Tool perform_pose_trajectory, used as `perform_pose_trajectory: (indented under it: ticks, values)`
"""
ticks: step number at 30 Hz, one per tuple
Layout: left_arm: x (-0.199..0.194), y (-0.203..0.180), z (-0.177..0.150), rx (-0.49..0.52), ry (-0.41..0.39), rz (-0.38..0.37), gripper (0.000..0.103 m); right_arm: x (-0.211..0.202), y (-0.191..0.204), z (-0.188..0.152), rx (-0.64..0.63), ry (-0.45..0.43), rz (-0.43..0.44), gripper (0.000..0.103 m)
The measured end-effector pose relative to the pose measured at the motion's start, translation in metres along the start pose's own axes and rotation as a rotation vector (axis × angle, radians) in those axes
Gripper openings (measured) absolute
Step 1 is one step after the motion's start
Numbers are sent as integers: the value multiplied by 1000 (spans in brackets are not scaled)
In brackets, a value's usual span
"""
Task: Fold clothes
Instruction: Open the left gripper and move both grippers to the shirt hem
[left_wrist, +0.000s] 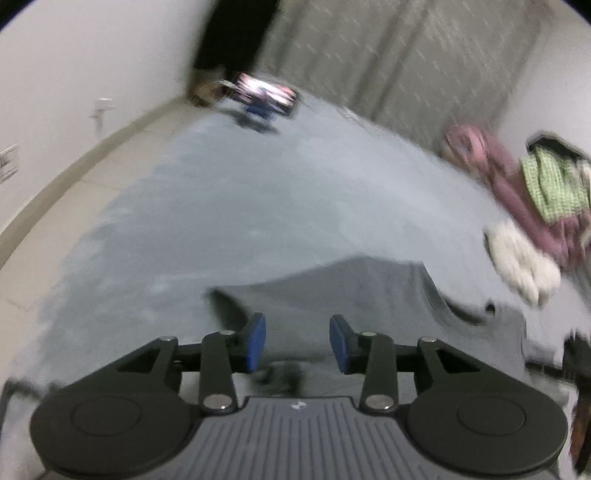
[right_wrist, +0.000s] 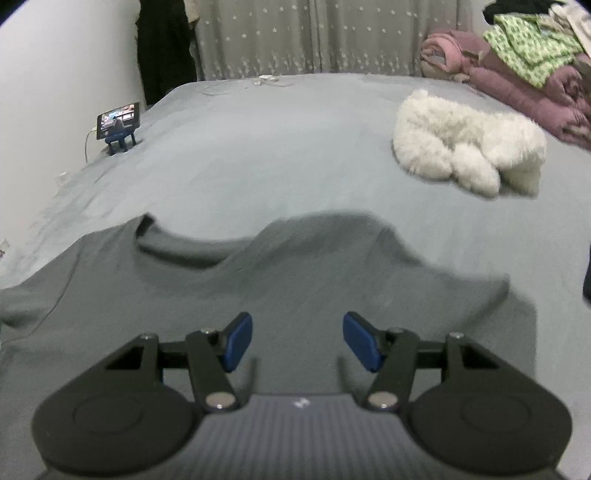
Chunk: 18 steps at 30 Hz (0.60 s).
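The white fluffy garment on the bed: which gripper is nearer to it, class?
Right. The right gripper faces the white fluffy garment ahead to its right; the left gripper has it farther off at the right edge.

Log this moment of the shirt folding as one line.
task: fold clothes | left gripper: open, empty | right gripper: open, empty | grey shirt: spread on bed, rumpled | fluffy white garment: untouched

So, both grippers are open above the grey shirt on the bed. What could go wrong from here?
The grey shirt is humped and creased near its collar, so a fold started now may come out uneven. The left gripper and right gripper might pinch the bed sheet together with the shirt. The left view is blurred, so aiming could be off.
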<state>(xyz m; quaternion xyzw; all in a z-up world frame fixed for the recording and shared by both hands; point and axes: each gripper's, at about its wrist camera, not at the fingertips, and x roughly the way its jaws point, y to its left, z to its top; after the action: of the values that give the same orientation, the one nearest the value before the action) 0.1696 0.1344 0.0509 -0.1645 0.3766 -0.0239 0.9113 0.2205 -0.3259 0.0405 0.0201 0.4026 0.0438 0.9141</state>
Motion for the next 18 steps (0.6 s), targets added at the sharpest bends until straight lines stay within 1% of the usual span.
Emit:
perform_pose_trajectory:
  ticks: [1,3,4,5,8,11,14,15,17,18]
  values:
    - [10,-11,7,31,17,-2,37,5,-8,9,-6,-6,-4,59]
    - [33,-34,23,102,27,-16,40,20,-23,26,-26,-4,-10,61]
    - [44,-45,31,134,28,-28,45,28,-29,35,-43,4,-15,64]
    - [54,-55,37,160,26,-39,50,38,-34,43,-66,12,-21,65]
    - [91,-79,54,223,12,-66,56,62,-43,62,-132,31,2,65]
    - [133,-95,61,253,29,-77,60,86,-45,77,-169,42,57,67]
    - [170,-108,62,242,57,-83,61,103,-37,82,-237,63,122,67]
    - [177,-112,60,237,63,-98,61,107,-33,83,-264,76,145,69]
    - [189,-120,56,246,63,-130,61,116,-25,81,-319,118,179,64]
    - [193,-125,54,260,61,-138,62,118,-20,78,-340,137,183,52]
